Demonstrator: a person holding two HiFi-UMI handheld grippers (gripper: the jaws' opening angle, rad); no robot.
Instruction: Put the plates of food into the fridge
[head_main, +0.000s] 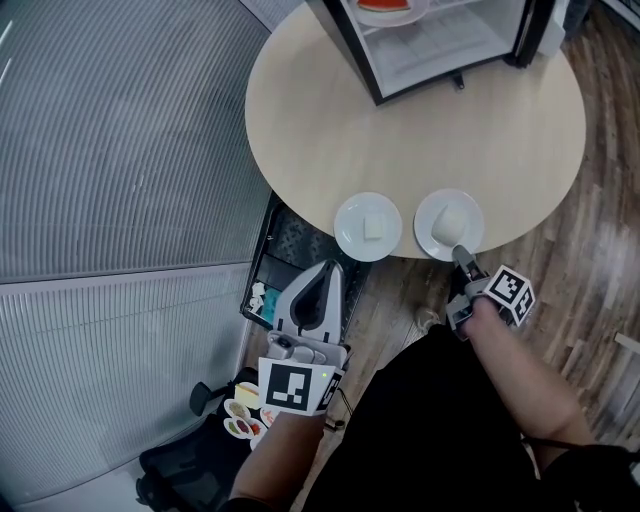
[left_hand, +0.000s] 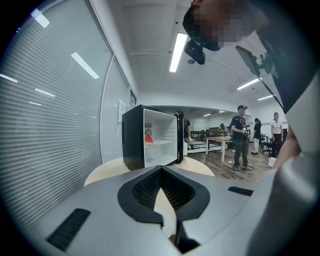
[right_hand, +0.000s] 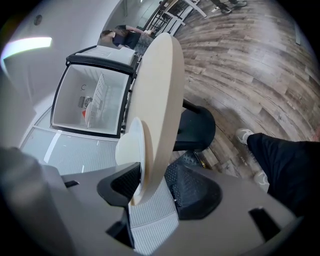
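A striped grey wall panel runs along the left of a wood-floored room, and a round pale bench fills the middle. A small fridge stands at its far side, door open toward the person. A dish of red food already sits on its upper shelf.

Two white plates lie side by side at the near edge of the bench, well apart from the fridge. The left plate carries a pale square piece, and the right plate carries a white lump.

The right tongs come up at the right plate from the person's side. Their jaws are spread wide, one above the plate's near rim and the other under the bench's edge. Rim and edge both stand in the gap, and no pad visibly presses on either. The plate lies directly ahead of these tongs, with the fridge across the bench beyond it and a little to the left. Being round, it offers no long axis, so the near rim is the natural place to bite.

The left tongs are pressed together on nothing and hang just short of the bench's edge, below the left plate. By my reading, the right hand is the one placed to lift first, but closing now would seem to catch the bench's edge along with the rim.
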